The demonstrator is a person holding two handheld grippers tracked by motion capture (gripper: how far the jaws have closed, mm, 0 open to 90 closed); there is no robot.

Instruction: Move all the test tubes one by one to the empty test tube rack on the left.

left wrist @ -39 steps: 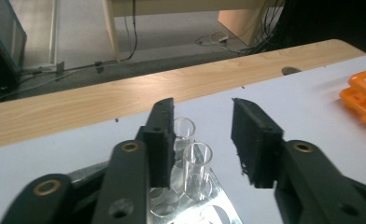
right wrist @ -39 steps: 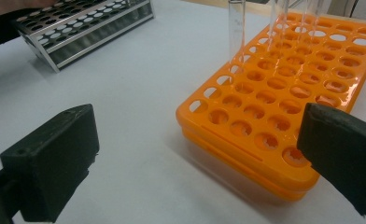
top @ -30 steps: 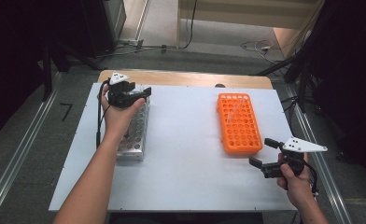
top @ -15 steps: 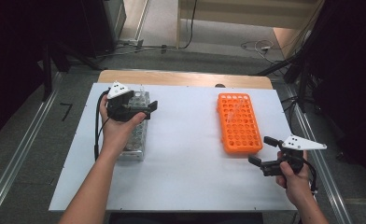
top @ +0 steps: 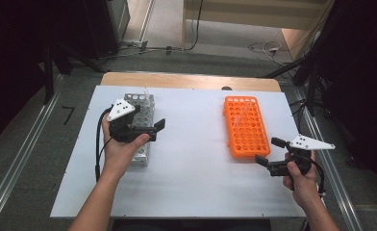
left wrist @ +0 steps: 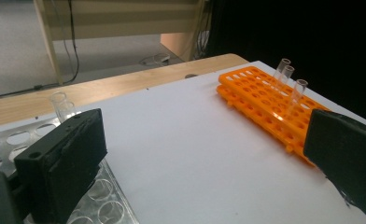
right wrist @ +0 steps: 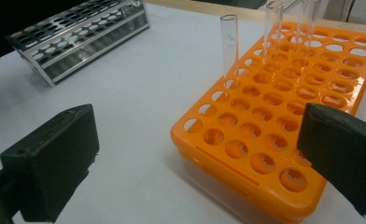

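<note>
Jaws stood wide on both grippers, and neither held anything.

From the high view, the left gripper (top: pixel 154 130) hung over the metal rack (top: pixel 141 126) at the left of the table (top: pixel 196 187), pointing toward the middle. The right gripper (top: pixel 269 151) waited low near the front right corner of the orange rack (top: pixel 246 126), apart from it. The work looked like moving glass tubes between the two racks, with the left hand about to pick one.

From the left gripper view, two tubes (left wrist: pixel 62 106) stood at the metal rack's far end, beyond the left-hand jaw and not between the jaws. To do this well, the hand should have swung the jaws back over that far end, come straight down astride one tube, and closed gently below its rim, since glass slips and cracks. Whether the two tubes touched each other was hard to tell there.

From the right gripper view, three tubes (right wrist: pixel 229 49) stood upright in the orange rack's far rows, well clear of the jaws.

Against the frame a second before, the left gripper had drawn nearer the person along the metal rack and turned slightly; the right had barely shifted.
</note>
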